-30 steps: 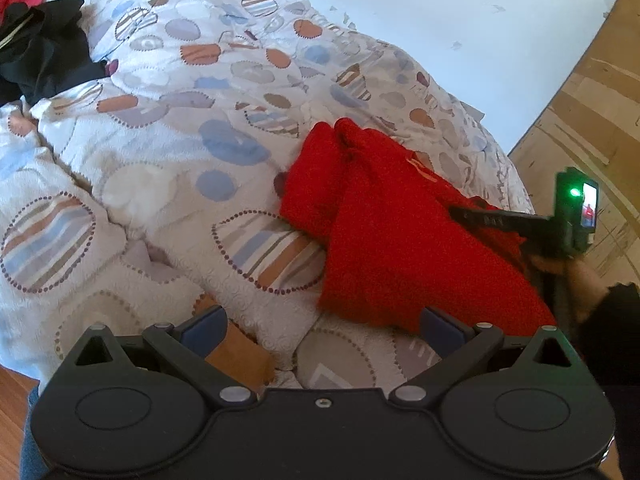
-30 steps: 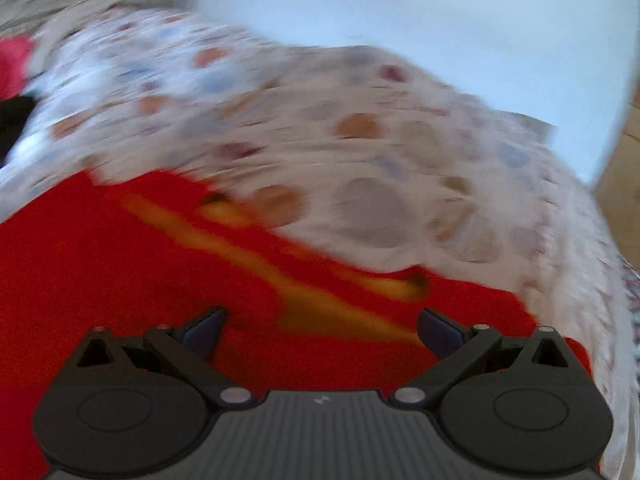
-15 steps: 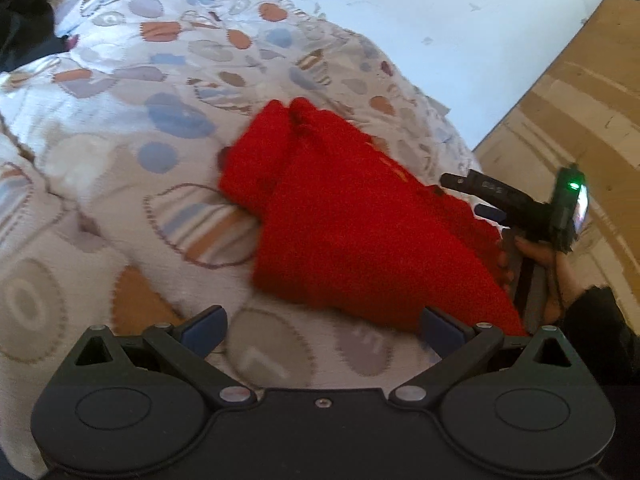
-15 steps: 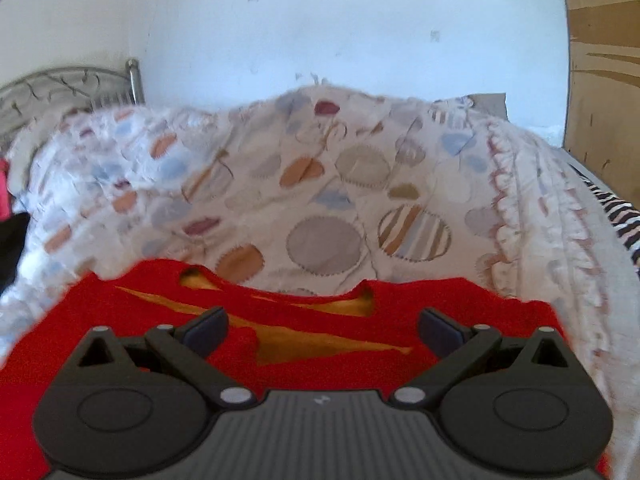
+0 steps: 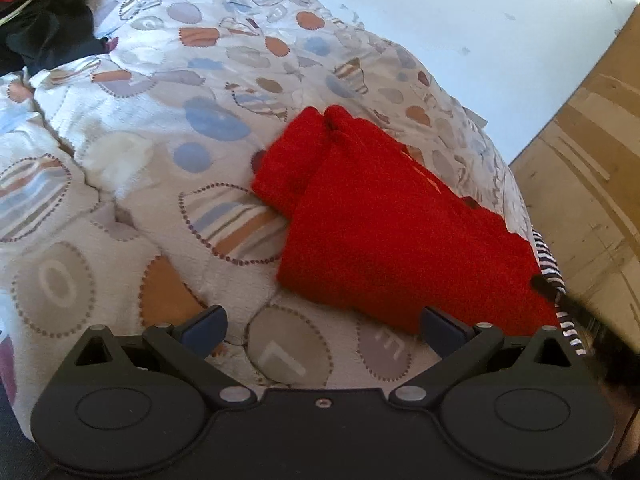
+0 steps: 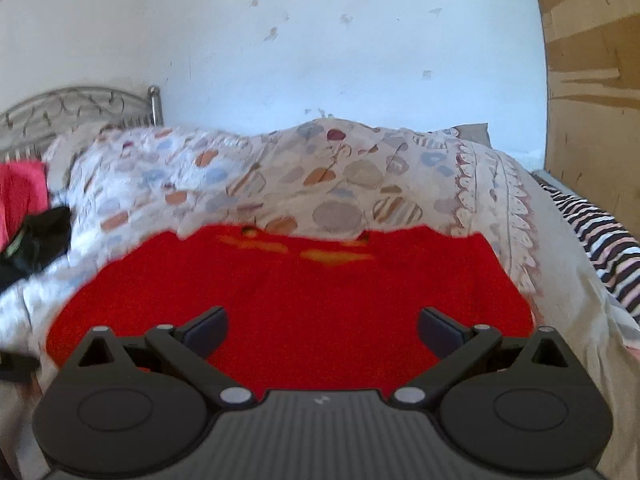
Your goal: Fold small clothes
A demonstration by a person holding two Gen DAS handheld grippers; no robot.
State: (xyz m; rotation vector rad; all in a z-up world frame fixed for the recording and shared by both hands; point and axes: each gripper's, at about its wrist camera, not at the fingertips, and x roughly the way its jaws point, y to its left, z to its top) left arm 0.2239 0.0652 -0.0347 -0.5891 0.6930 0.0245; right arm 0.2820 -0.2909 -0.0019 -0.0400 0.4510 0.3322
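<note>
Nearest in the left wrist view, the left tool is spread wide and empty, its fingers hanging above the quilt with nothing between them. Just past its right finger lies the red garment, folded into a thick wedge on the quilt, its narrow doubled end pointing away toward the wall. A striped cloth peeks out at the garment's right edge, beside a wooden panel. Far off at the top left sits a heap of black clothes. In the right wrist view, the right tool is likewise spread and holds nothing; the red garment fills the space under and beyond its fingers, lying flat on the bed with yellow marks near its far edge. Behind it the quilt rises in a mound. The striped cloth runs along the right, black clothes and a pink cloth lie at the left, and a metal headboard stands against the wall.
</note>
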